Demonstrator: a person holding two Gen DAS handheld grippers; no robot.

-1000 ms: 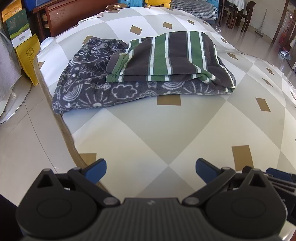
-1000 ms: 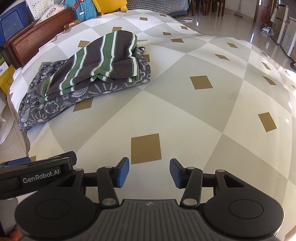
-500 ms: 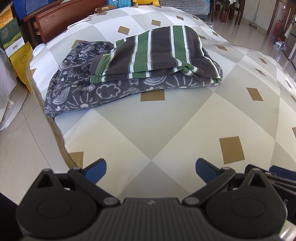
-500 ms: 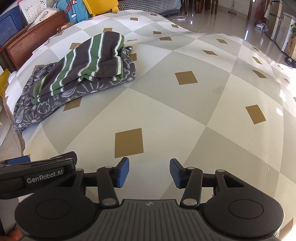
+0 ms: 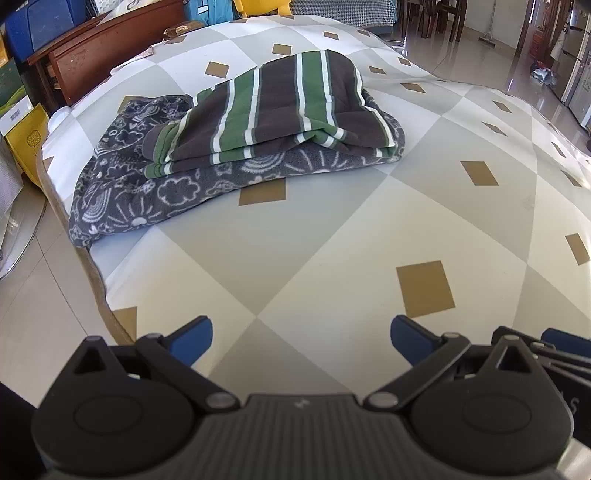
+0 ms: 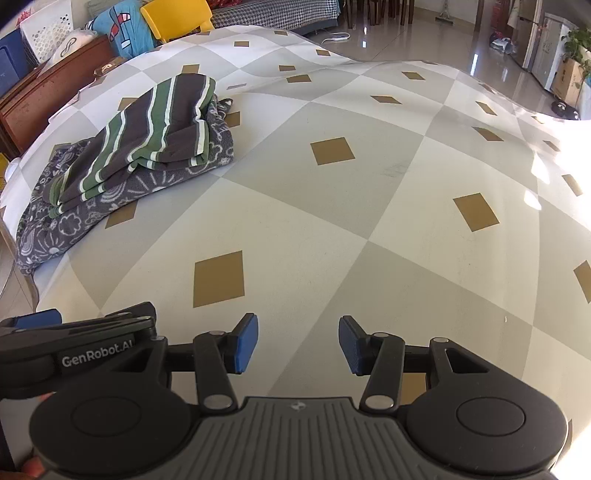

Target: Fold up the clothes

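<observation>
A folded green, dark and white striped garment (image 5: 273,110) (image 6: 147,129) lies on top of a folded grey fleece with white doodle print (image 5: 147,192) (image 6: 74,218), stacked at the far left of the diamond-patterned table (image 5: 332,240) (image 6: 369,221). My left gripper (image 5: 301,341) hovers open over the table's near left corner, well short of the stack, nothing between its blue pads. My right gripper (image 6: 298,341) is open too, empty, above the near middle of the table. The left gripper's body (image 6: 74,350) shows at the lower left of the right wrist view.
The table's left edge (image 5: 88,266) drops to a tiled floor (image 5: 37,314). Brown wooden furniture (image 5: 92,55), boxes (image 5: 22,122) and a yellow chair (image 6: 173,18) stand behind the table. Bare tabletop stretches right of the stack.
Both views have swung left to right, so the stack has drifted across the frames. The stack itself lies unchanged. Both grippers stay open and empty.
</observation>
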